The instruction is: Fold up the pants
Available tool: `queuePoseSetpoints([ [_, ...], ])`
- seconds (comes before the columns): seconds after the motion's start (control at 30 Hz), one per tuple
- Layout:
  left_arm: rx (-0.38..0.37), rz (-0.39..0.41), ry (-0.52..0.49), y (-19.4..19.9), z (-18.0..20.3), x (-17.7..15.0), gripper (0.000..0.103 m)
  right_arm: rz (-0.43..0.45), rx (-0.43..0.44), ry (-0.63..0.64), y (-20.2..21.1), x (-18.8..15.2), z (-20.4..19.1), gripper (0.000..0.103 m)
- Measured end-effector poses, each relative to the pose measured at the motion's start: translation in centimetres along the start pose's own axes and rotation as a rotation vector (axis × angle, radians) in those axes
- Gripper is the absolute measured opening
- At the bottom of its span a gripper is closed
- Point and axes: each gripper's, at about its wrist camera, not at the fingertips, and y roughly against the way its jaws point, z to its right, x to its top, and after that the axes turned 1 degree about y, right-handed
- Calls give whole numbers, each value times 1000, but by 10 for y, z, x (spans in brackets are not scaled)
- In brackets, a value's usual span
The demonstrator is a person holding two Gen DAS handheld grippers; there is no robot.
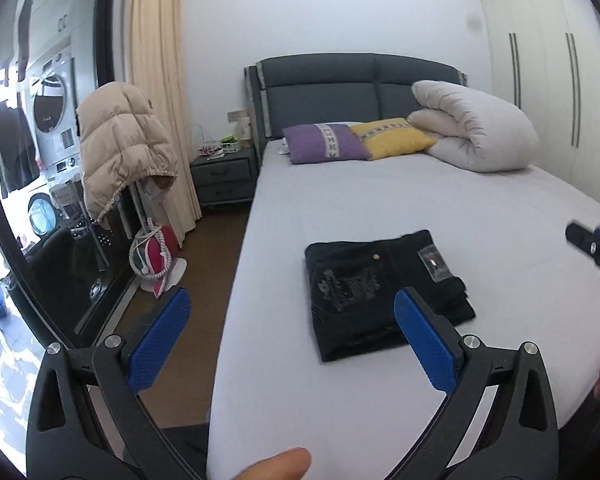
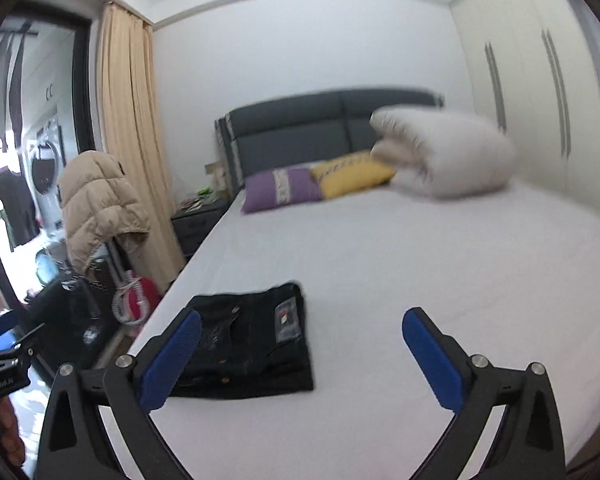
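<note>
Black pants (image 1: 376,296) lie folded into a compact rectangle on the white bed (image 1: 380,208), near its left edge, with a clear tag on top. They also show in the right wrist view (image 2: 252,344). My left gripper (image 1: 292,312) is open and empty, held above the bed's near edge, short of the pants. My right gripper (image 2: 302,330) is open and empty, raised above the bed to the right of the pants; part of it shows at the right edge of the left wrist view (image 1: 592,248).
A purple pillow (image 1: 324,144), a yellow pillow (image 1: 392,138) and a rolled white duvet (image 1: 472,128) lie at the headboard. A beige puffer jacket (image 1: 120,144) hangs on a stand left of the bed. A nightstand (image 1: 224,176) and a wardrobe (image 1: 548,80) stand at the sides.
</note>
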Motion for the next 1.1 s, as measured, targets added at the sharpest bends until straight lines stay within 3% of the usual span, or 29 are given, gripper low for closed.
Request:
queuePoseSetpoints([
  [0.07, -18, -28, 8, 7, 5, -2, 103, 9, -22, 17, 10, 5, -6, 103],
  [0.23, -65, -123, 69, 14, 14, -9, 103, -123, -23, 22, 25, 8, -16, 103],
  [0.4, -77, -184, 98, 7, 16, -19, 103, -163, -7, 10, 39, 9, -23, 103],
  [1.1, -68, -320, 150, -49, 3, -48, 103, -291, 3, 48, 19, -21, -46, 103],
])
